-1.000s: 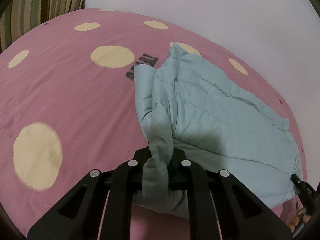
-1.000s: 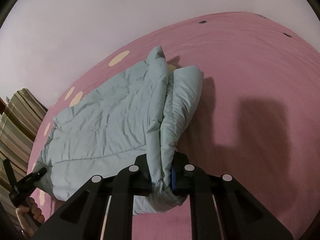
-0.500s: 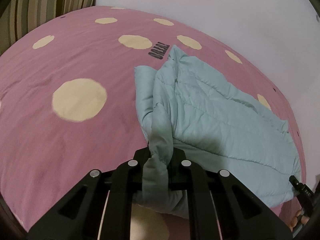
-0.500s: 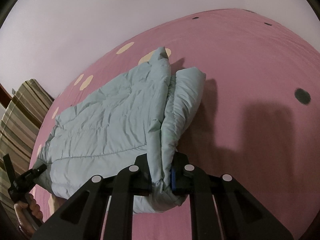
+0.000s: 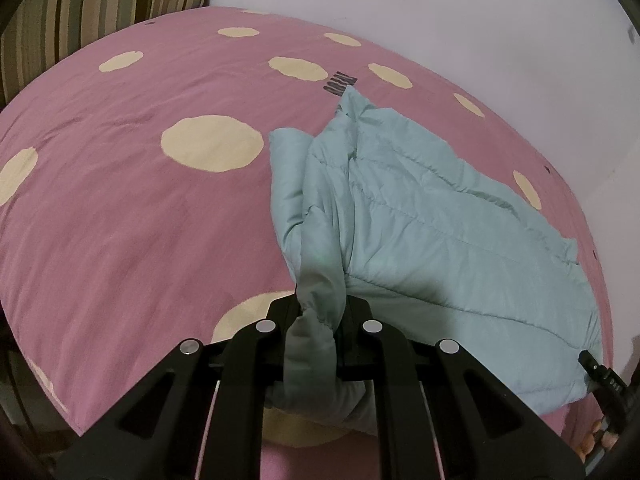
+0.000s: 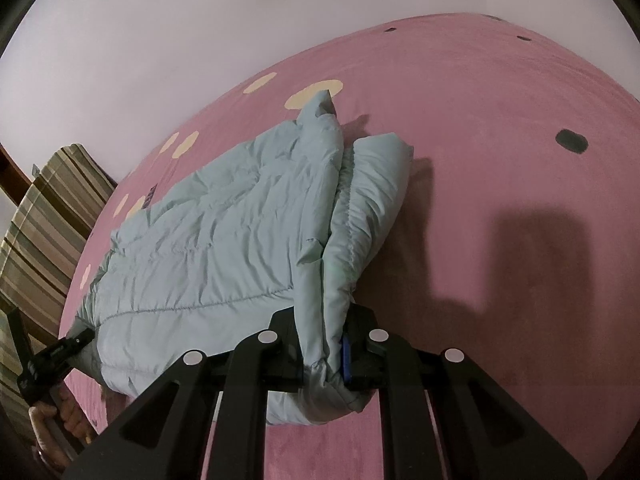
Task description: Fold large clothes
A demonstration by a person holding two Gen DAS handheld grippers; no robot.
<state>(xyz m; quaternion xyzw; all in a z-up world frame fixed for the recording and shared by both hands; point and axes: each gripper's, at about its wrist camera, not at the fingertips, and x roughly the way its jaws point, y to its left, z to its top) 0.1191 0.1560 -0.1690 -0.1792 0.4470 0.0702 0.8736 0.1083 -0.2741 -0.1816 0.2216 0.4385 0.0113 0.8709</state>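
Observation:
A pale blue quilted puffer jacket (image 5: pixel 432 232) lies folded over itself on a pink bedspread with cream dots (image 5: pixel 120 208). My left gripper (image 5: pixel 320 316) is shut on the jacket's near left corner, fabric bunched between the fingers. In the right wrist view the same jacket (image 6: pixel 224 240) stretches left, with a rolled sleeve along its right edge. My right gripper (image 6: pixel 326 344) is shut on the jacket's near right corner. Each gripper shows at the far edge of the other's view, the right gripper (image 5: pixel 600 376) and the left gripper (image 6: pixel 52 356).
A striped pillow or cushion (image 5: pixel 100 8) stands at the bed's head, also in the right wrist view (image 6: pixel 44 224). A white wall (image 5: pixel 440 12) runs behind the bed. The bedspread (image 6: pixel 500 160) spreads to the right of the jacket.
Both grippers stay shut on the jacket corners and have drawn back toward the near bed edge, pulling the jacket along; more bedspread and pillow show beyond it.

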